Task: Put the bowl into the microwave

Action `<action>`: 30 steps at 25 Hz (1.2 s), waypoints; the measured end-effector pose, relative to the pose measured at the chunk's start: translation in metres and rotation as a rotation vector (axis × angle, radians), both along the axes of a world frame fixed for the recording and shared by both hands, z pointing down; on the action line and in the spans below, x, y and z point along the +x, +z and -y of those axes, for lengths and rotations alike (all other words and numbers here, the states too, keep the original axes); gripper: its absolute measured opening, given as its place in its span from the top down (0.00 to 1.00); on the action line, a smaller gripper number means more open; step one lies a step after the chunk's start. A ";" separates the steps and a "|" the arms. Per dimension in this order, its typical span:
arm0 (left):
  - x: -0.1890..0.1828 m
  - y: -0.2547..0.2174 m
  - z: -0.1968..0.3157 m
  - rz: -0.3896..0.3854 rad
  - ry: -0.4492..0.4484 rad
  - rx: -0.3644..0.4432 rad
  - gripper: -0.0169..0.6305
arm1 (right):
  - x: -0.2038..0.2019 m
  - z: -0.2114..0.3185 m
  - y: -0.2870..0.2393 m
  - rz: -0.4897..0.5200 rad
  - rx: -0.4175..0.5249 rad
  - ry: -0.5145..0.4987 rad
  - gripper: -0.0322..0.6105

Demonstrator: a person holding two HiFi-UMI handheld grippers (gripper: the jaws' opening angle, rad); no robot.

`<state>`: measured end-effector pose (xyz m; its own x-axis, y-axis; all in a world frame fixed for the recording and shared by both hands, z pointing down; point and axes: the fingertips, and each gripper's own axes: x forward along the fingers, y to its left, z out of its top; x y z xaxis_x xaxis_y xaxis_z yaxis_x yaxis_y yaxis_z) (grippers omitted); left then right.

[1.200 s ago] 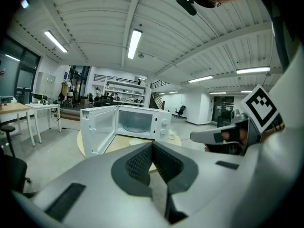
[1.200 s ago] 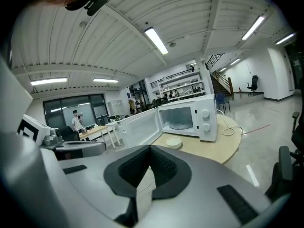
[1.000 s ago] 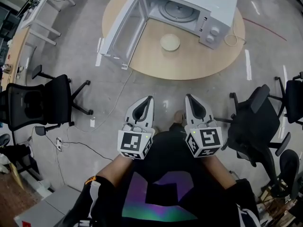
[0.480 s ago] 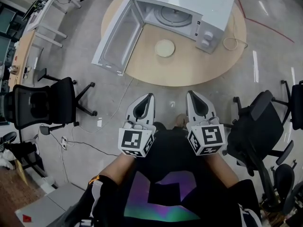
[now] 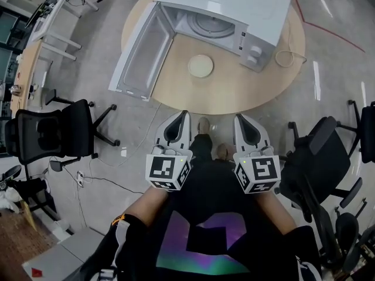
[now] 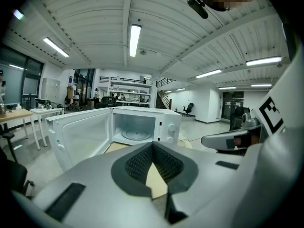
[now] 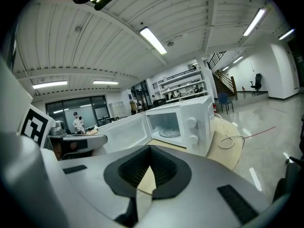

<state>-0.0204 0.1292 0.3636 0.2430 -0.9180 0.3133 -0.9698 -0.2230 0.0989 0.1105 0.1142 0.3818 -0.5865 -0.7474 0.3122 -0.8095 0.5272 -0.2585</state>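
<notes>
A shallow cream bowl (image 5: 200, 65) sits on the round wooden table (image 5: 234, 89), just in front of the white microwave (image 5: 234, 10). The microwave's door (image 5: 140, 45) hangs wide open to the left, and the glass turntable shows inside. Both grippers are held low near my body, short of the table's near edge. My left gripper (image 5: 182, 117) and right gripper (image 5: 240, 120) are both shut and hold nothing. The left gripper view looks over its own jaws at the microwave (image 6: 137, 127), and so does the right gripper view (image 7: 183, 120). The bowl is hidden in both gripper views.
A black office chair (image 5: 47, 130) stands on the floor at the left and another (image 5: 319, 157) at the right. A coiled cable (image 5: 287, 54) lies on the table beside the microwave. Thin cables (image 5: 94, 174) run across the floor at the left.
The table, microwave and bowl have come nearer as I step forward. Both grippers stay shut and side by side, now close to the table's edge.
</notes>
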 end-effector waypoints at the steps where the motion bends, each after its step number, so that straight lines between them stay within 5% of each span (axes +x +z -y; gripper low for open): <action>1: -0.002 0.001 0.007 -0.003 0.000 -0.003 0.91 | 0.001 0.005 0.001 -0.006 -0.003 0.005 0.93; 23: -0.059 0.050 0.141 -0.053 0.063 -0.135 0.90 | -0.045 0.113 0.014 -0.158 -0.065 0.085 0.93; 30: -0.074 0.074 0.167 -0.097 0.088 -0.211 0.83 | -0.060 0.134 0.017 -0.209 -0.074 0.104 0.93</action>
<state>-0.0943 -0.0374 0.4372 0.3575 -0.8086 0.4673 -0.9312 -0.2707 0.2441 0.0501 -0.0201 0.3992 -0.4248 -0.7708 0.4747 -0.8982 0.4242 -0.1149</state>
